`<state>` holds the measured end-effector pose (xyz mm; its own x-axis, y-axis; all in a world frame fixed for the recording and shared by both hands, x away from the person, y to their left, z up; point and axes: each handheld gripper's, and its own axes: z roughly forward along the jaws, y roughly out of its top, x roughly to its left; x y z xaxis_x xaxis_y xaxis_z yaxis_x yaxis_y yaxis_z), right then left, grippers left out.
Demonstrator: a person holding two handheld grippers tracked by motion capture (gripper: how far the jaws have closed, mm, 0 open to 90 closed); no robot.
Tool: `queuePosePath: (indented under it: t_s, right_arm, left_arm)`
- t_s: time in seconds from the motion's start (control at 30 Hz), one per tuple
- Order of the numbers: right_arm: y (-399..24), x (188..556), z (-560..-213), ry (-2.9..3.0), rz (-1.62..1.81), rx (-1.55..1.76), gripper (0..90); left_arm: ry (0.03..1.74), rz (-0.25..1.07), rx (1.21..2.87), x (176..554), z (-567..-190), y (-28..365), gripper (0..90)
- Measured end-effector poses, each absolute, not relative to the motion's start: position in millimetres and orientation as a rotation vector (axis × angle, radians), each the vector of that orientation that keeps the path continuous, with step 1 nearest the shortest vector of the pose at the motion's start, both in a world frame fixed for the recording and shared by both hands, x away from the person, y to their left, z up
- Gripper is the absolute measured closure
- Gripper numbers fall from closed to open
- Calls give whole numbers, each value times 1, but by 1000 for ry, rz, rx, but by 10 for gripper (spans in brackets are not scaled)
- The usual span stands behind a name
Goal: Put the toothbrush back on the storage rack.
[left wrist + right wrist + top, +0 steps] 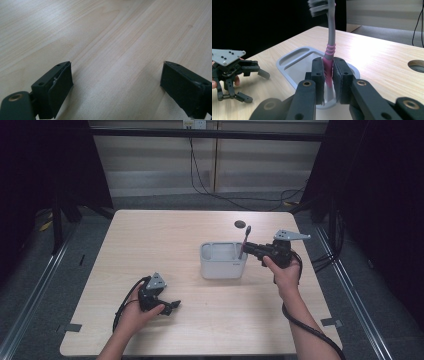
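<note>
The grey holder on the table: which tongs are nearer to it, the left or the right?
Right. The right tongs grip a toothbrush directly over the grey holder. The left tongs rest open on the table, well apart from it.

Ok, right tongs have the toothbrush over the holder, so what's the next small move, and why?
Probably lower it straight down, then release. The right tongs are shut on the toothbrush, which stands upright, bristles up, its lower end inside the grey holder; how deep is hidden.
</note>
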<state>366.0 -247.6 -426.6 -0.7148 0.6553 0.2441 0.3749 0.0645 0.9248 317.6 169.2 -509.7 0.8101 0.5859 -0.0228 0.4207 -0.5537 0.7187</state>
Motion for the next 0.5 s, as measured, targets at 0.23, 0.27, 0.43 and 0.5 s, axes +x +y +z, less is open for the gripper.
queuePosePath:
  t_s: [0.23,0.27,0.43,0.5]
  right_arm:
    - [-249,365,-429,2105,1695,1046,800]
    - [-249,365,-429,2106,1695,1050,800]
    - [-250,365,-429,2115,1685,1049,799]
    - [-250,365,-430,2117,1684,1050,798]
  left_arm:
    - [737,283,2239,318,-510,169,102]
    - [737,283,2238,318,-510,169,102]
    - [737,282,2238,318,-510,169,102]
    - [737,282,2238,318,-510,169,102]
